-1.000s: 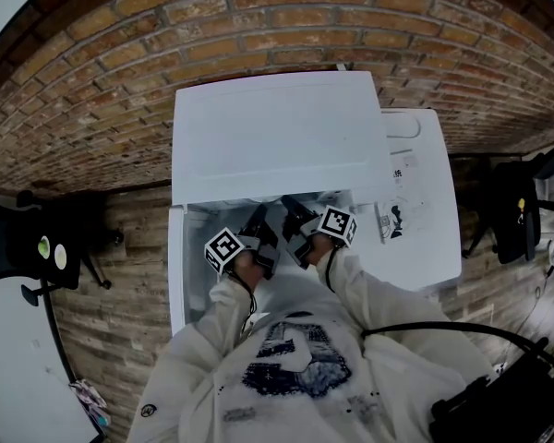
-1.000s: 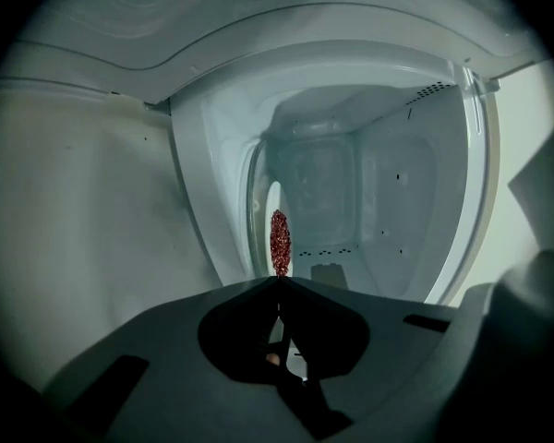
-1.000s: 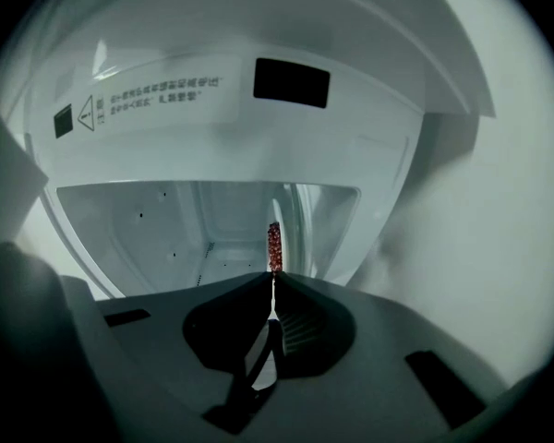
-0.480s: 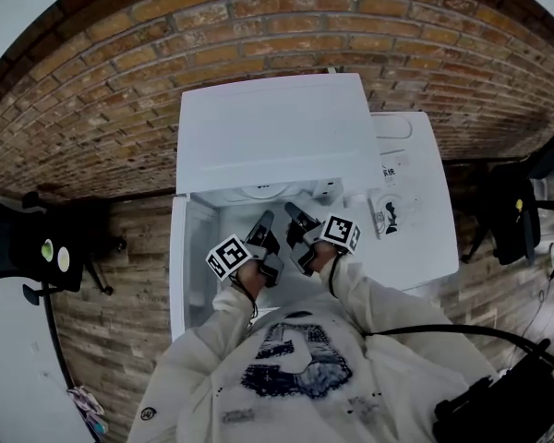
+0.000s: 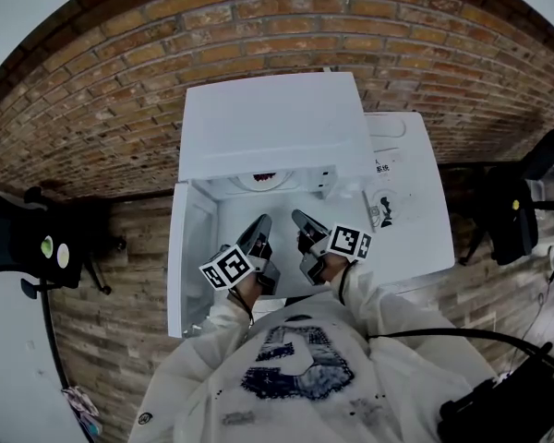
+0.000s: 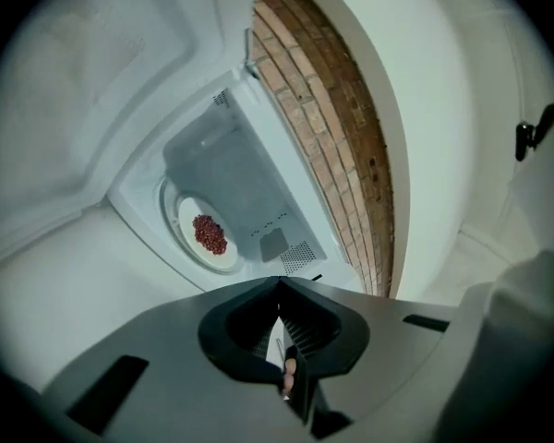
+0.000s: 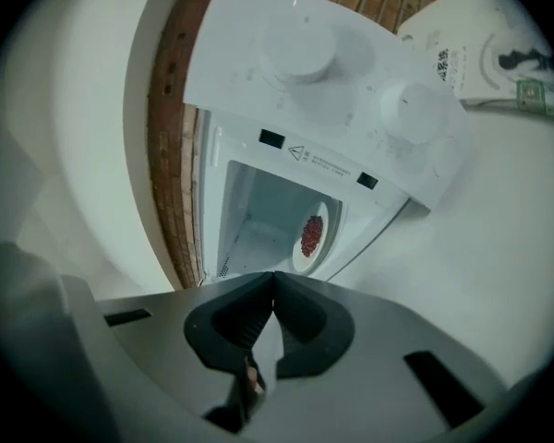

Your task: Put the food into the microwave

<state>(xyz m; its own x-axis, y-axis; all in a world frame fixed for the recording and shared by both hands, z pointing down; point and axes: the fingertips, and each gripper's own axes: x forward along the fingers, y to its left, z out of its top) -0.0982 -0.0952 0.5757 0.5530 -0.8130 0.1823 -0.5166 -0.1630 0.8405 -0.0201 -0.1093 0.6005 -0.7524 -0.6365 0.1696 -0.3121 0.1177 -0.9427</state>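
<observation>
The white microwave [image 5: 272, 123] stands with its door [image 5: 186, 247] swung open to the left. Inside, red food [image 5: 261, 179] lies on a white plate [image 6: 192, 212] on the turntable; the food [image 6: 210, 233] shows in the left gripper view, and the food [image 7: 311, 235] also shows in the right gripper view. My left gripper [image 5: 258, 224] and right gripper [image 5: 300, 218] hover side by side in front of the opening, apart from the plate. The left gripper [image 6: 279, 284] has its jaws together with nothing between them, and so does the right gripper [image 7: 275, 277].
The microwave sits on a white table [image 5: 425, 238] against a brick wall [image 5: 92, 90]. Two knobs [image 7: 300, 49] are on the control panel at the right of the opening. Printed labels [image 5: 385, 201] lie on the table. Black chairs [image 5: 28, 243] stand at both sides.
Both grippers have drawn back out of the microwave toward the person. The plate with red food now shows inside the cavity.
</observation>
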